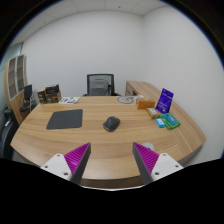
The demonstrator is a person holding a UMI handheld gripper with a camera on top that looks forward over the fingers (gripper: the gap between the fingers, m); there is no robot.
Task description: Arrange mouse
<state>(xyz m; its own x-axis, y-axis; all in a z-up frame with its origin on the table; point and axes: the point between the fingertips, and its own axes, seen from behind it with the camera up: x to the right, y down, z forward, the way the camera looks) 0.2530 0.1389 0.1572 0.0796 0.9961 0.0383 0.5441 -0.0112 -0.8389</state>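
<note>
A dark grey mouse (111, 124) lies on the wooden table (100, 148), a little right of a dark grey mouse mat (65, 119). My gripper (112, 158) hovers over the table's near edge, well short of the mouse. Its two fingers with magenta pads (75, 157) stand wide apart, open, with nothing between them. The mouse sits beyond the fingers, roughly in line with the gap.
A purple card (165, 99) and a green and teal box (167, 121) stand at the table's right. A black office chair (98, 85) is at the far side. Shelving and chairs (20, 95) line the left wall. A round white disc (126, 99) lies far on the table.
</note>
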